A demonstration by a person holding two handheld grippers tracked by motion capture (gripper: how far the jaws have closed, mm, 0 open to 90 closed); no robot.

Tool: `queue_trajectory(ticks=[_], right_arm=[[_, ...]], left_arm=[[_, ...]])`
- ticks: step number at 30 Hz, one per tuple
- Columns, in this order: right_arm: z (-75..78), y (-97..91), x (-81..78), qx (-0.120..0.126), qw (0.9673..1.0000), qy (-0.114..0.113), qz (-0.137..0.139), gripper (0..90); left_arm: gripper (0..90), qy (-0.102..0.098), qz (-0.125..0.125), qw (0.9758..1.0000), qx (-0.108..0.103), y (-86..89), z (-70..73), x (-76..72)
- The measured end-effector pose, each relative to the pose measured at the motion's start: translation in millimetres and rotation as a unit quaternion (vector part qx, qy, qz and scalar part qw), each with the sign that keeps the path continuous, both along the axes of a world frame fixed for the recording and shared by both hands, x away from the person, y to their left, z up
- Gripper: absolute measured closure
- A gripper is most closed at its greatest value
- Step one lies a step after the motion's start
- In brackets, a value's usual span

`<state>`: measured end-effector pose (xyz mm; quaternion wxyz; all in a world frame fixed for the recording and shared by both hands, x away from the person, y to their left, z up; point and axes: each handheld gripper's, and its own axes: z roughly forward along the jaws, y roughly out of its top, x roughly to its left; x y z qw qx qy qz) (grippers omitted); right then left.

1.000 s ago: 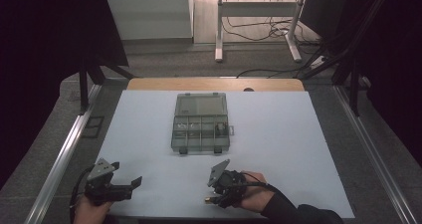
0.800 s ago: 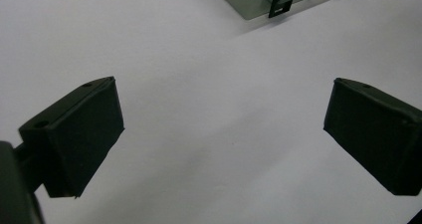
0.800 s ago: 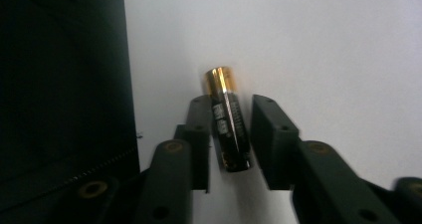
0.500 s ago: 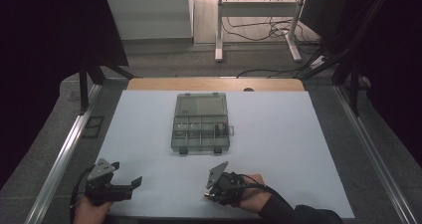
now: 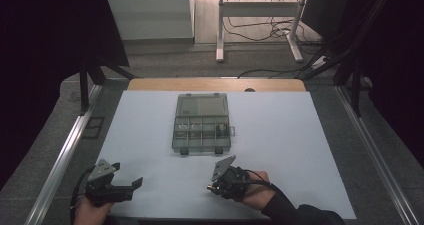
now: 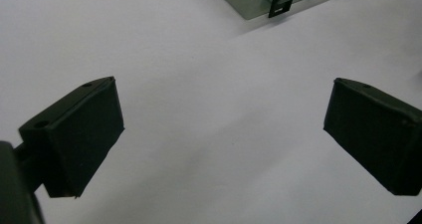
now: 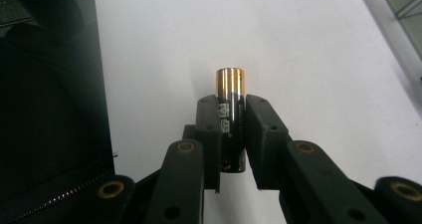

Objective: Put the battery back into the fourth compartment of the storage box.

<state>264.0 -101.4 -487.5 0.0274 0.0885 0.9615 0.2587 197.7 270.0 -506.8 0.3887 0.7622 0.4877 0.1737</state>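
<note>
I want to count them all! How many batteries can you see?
1. The black cylindrical battery with a copper-coloured end is pinched between the right gripper's jaws. More may be hidden inside the clear plastic compartment box; its contents are too small to tell.

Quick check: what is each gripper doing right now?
Left gripper: open, nothing between its jaws.
Right gripper: shut on the battery.

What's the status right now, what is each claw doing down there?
Right gripper shut on battery, jaws just closed. Left gripper open, nothing between jaws. Compartment box mid-table, lid closed. White mat between them bare.
</note>
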Motion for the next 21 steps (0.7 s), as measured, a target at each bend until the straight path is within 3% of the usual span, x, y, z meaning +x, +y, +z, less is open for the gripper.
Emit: queue_trajectory(ticks=[21], right_arm=[[7.0,-5.8,9.0,0.016,0.9996,0.001,-0.022,76.8]], left_arm=[[3.0,0.0,0.0,1.0,0.0,-0.1,0.0,0.1]])
